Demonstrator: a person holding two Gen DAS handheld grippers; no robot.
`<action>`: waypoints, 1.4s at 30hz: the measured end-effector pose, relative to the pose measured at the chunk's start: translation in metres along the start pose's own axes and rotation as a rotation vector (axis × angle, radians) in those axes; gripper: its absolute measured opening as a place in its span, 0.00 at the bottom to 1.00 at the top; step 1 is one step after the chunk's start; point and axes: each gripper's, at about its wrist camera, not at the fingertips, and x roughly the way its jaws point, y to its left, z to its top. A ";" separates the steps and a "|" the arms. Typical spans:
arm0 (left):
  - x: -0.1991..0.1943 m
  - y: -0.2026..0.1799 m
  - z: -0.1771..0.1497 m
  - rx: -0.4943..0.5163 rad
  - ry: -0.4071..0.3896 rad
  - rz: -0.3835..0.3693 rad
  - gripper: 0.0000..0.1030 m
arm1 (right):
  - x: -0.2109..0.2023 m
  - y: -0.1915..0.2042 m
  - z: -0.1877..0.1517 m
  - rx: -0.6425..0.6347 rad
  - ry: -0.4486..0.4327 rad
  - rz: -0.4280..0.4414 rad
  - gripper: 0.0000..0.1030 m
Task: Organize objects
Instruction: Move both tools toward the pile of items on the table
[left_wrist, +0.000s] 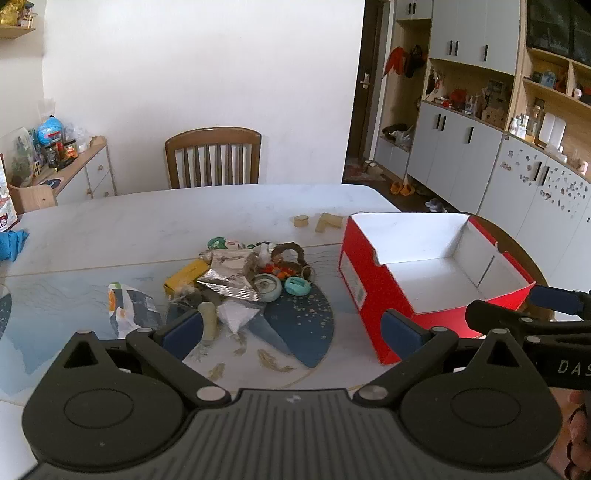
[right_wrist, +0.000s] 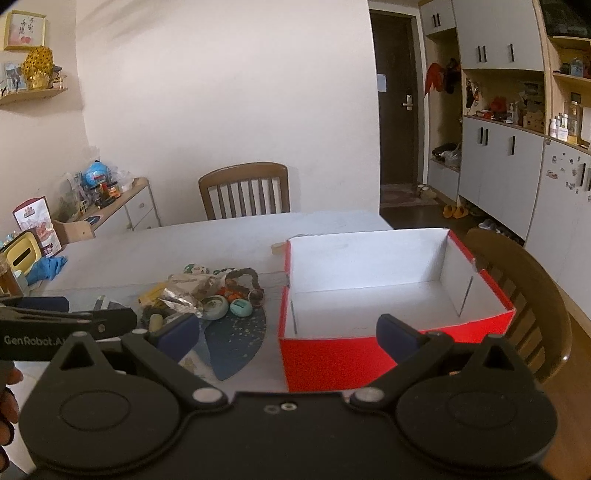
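Left claw (left_wrist: 291, 328): jaws wide apart, empty, hovering above near bench (left_wrist: 110, 229) edge. Right claw (right_wrist: 288, 334): likewise spread, empty, facing red box (right_wrist: 332, 354). Clutter pile (left_wrist: 240, 277) lies directly ahead of left claw, nearer to it; pale cylinder (left_wrist: 208, 319) closest, roughly upright. Box, open and empty, sits right of pile. Beyond: chair (left_wrist: 213, 157).

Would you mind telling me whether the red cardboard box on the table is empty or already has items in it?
Empty. The red cardboard box stands open with no lid, and both views show only its bare white floor and walls; the clutter pile lies outside it.
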 end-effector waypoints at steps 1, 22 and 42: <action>0.002 0.003 0.000 0.000 0.000 -0.002 1.00 | 0.002 0.003 0.001 -0.003 0.003 0.001 0.99; 0.062 0.114 0.014 -0.020 0.062 0.036 1.00 | 0.071 0.087 0.009 -0.053 0.088 0.015 0.99; 0.159 0.220 0.008 -0.074 0.198 0.100 0.99 | 0.171 0.170 -0.009 -0.148 0.278 0.154 0.84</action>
